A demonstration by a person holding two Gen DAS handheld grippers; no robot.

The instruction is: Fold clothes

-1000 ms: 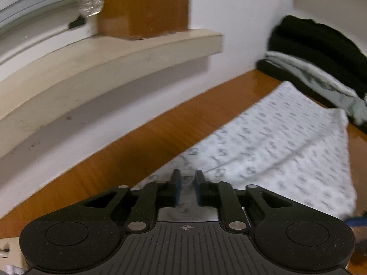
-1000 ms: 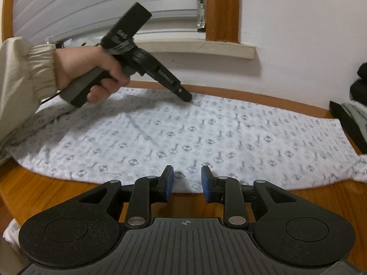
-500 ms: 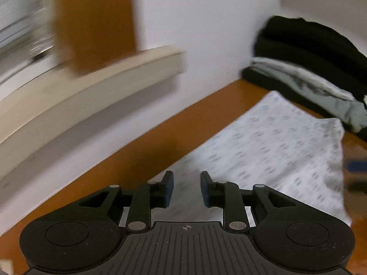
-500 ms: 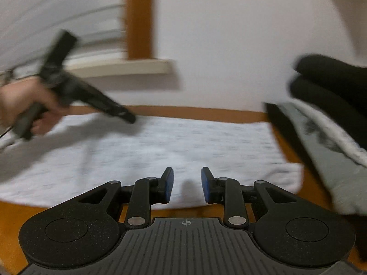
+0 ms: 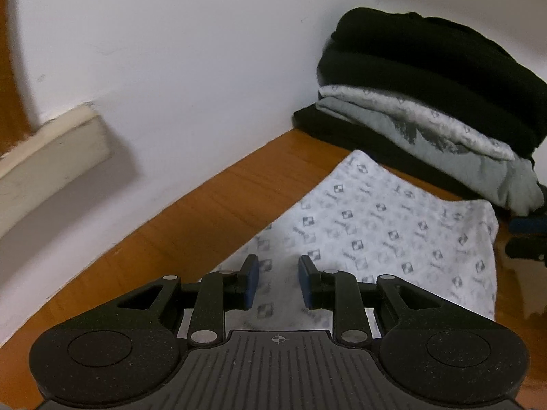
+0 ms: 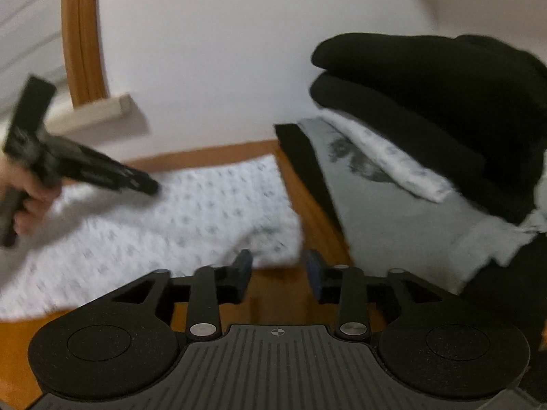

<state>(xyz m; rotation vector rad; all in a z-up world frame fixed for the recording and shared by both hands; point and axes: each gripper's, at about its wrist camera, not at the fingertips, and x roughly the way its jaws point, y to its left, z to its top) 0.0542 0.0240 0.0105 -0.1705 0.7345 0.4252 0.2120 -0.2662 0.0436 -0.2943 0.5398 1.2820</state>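
A white garment with a small grey print (image 5: 383, 235) lies flat on the wooden table (image 5: 191, 225). My left gripper (image 5: 278, 282) hovers open over the garment's far edge, with nothing between its blue pads. In the right wrist view the same garment (image 6: 154, 218) stretches leftward. My right gripper (image 6: 278, 275) is open just off the garment's right-hand corner, above bare wood. The left gripper (image 6: 150, 186) appears there too, held in a hand (image 6: 30, 205), its tip over the cloth. The right gripper's blue fingertips (image 5: 526, 223) show at the left wrist view's right edge.
A stack of folded clothes, black and grey, (image 5: 427, 102) sits against the white wall at the table's right end, again as the stack (image 6: 427, 130) close to my right gripper. A window sill (image 5: 51, 157) and wooden window frame (image 6: 82, 44) lie to the left.
My left gripper opened, let go of the garment's edge and swung right along it. My right gripper also travelled right, from the garment's front middle to its right corner near the stack.
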